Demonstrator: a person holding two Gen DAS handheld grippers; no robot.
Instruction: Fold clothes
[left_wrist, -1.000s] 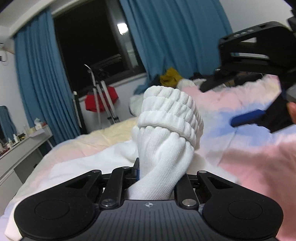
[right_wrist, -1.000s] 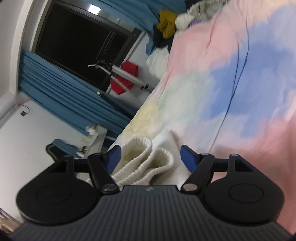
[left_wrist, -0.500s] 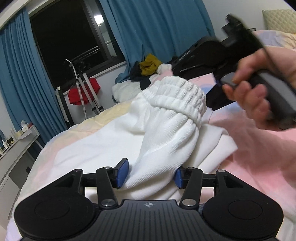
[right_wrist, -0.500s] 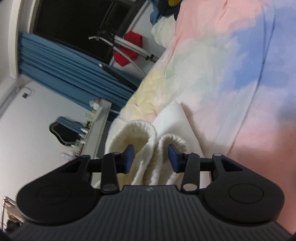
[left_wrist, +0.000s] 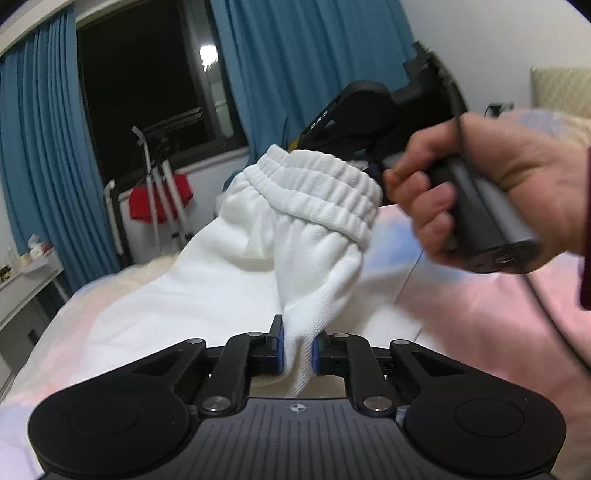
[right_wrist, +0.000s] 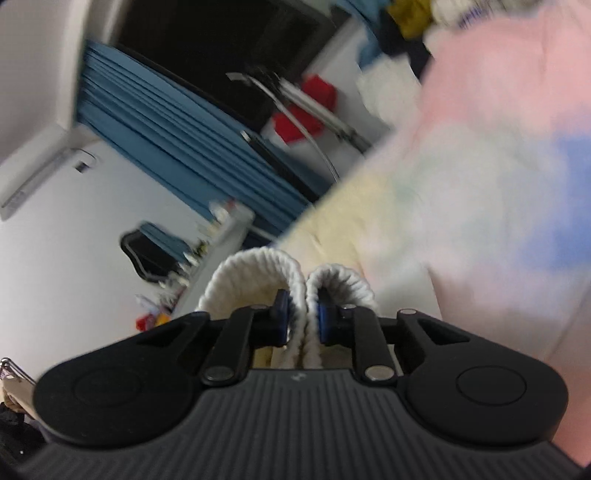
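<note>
Left tongs (left_wrist: 298, 350) closing, pads clamped on white garment (left_wrist: 229, 288) bunched over bed (left_wrist: 498, 332). Right tongs (right_wrist: 302, 319) closing, clamped on its ribbed waistband (right_wrist: 266, 266). No legible writing.

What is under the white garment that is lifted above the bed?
Under the white garment lies the pastel bedsheet, pink and blue to its right. The part of the sheet directly beneath the spread cloth is covered and cannot be seen.
</note>
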